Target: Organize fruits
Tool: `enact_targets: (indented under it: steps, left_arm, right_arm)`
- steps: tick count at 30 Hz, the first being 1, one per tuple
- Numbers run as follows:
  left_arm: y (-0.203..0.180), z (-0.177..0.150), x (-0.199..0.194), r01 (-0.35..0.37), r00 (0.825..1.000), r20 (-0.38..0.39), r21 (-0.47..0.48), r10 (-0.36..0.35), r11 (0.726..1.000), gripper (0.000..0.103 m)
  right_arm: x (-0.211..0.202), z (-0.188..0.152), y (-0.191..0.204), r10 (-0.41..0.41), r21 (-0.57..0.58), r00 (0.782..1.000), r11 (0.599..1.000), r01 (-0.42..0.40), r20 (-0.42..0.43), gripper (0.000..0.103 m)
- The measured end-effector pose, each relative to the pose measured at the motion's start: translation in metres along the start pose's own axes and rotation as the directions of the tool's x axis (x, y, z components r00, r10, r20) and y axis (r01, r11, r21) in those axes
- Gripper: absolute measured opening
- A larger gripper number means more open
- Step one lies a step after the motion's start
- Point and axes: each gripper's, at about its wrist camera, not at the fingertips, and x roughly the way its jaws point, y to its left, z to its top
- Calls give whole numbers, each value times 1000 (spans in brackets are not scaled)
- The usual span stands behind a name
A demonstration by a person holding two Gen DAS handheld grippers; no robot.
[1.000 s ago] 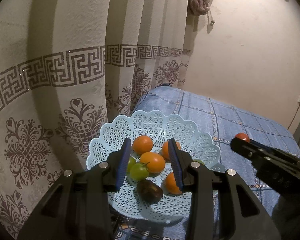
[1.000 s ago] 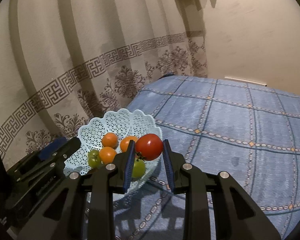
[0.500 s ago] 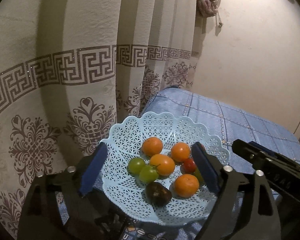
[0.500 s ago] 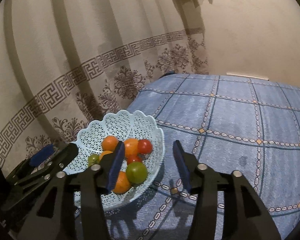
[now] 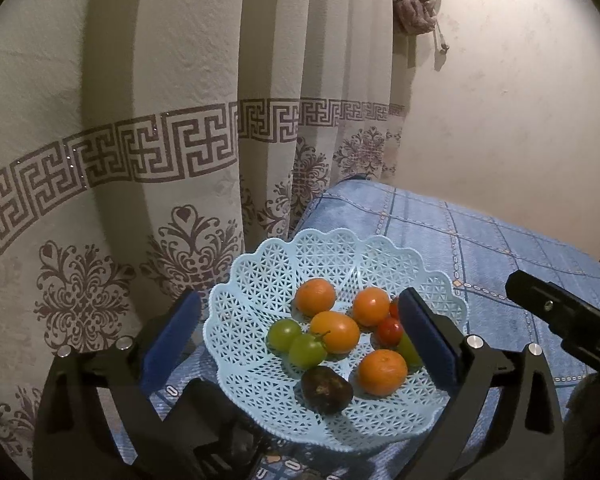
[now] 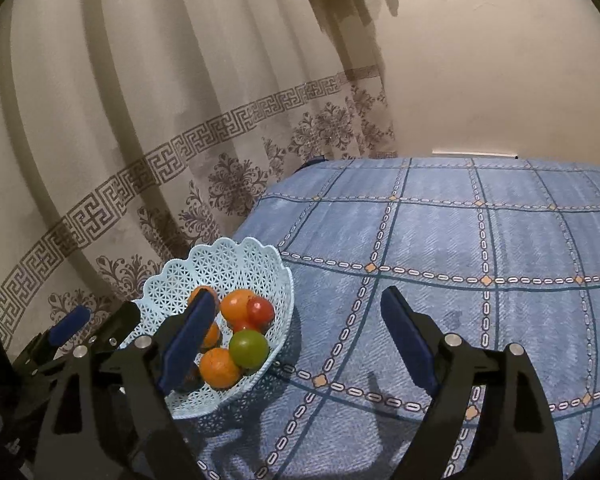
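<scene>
A pale blue lattice basket [image 5: 260, 292] [image 6: 188, 272] sits at the near left corner of a blue checked bed. Inside lie oranges [image 5: 315, 297], green tomatoes [image 5: 284, 334], red tomatoes [image 5: 389, 330] [image 6: 260, 310] and a dark brown fruit [image 5: 326, 389]. My left gripper [image 5: 300, 344] is open wide, its blue pads standing either side of the basket with nothing held. My right gripper [image 6: 296, 340] is open and empty too, hanging above the basket's right rim and the bedspread. The right gripper's black body [image 5: 560, 332] shows at the right of the left wrist view.
A cream curtain [image 5: 140, 140] with a brown key-pattern band hangs close behind and left of the basket. A plain wall [image 6: 480, 60] rises beyond the bed. The blue bedspread [image 6: 480, 248] stretches out to the right of the basket.
The right gripper let go of the red tomato, which now lies in the basket, then opened wide and drew back to the right. The left gripper opened wide as well.
</scene>
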Motion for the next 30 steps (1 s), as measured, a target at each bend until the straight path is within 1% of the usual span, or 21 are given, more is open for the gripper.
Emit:
enact_targets:
  steps: [5,8,13,14,15,18,22,24,28,30]
  left_arm:
    - [1,-3,-5,-11,1000,-6,2,11,1000,100]
    - [2,-5,-8,-22,1000,-11,3,22,1000,100]
    - [6,-9,-14,-45,999,-11,7,45,999,100]
    - [6,-10,-15,-52,999,-11,9,52,999,100]
    - [7,-10,-16,-56,998,-11,10,56,998,100]
    - [9,-12,-20,-72,997,-10,16,72,997,100]
    - [11,-14,-25,-91,996,-2,23,91,996,100]
    - [12,-14,-27,-102,995,4,27,102,994,100]
    - [15,-14,-29,-118,993,12,32,118,992,100]
    - [15,-14,-29,-125,992,15,33,125,992,100]
  right_arm:
    - [-4,0,1,15,0,1000,1000,-15,3,85]
    - [-6,0,3,27,-5,1000,1000,-27,2,90]
    - [-10,0,9,36,-42,999,998,-36,2,91]
    - [-10,0,10,40,-49,999,998,-40,-1,96]
    - [-10,0,11,45,-52,999,998,-45,-3,98]
    - [-10,-1,14,54,-67,998,996,-55,-18,98]
    - [-10,-5,24,59,-129,997,990,-64,-40,98]
    - [-11,-7,31,56,-167,998,984,-61,-34,98]
    - [-14,-11,44,28,-249,999,968,-31,-16,98]
    - [-14,-11,45,21,-257,1000,966,-23,-12,98]
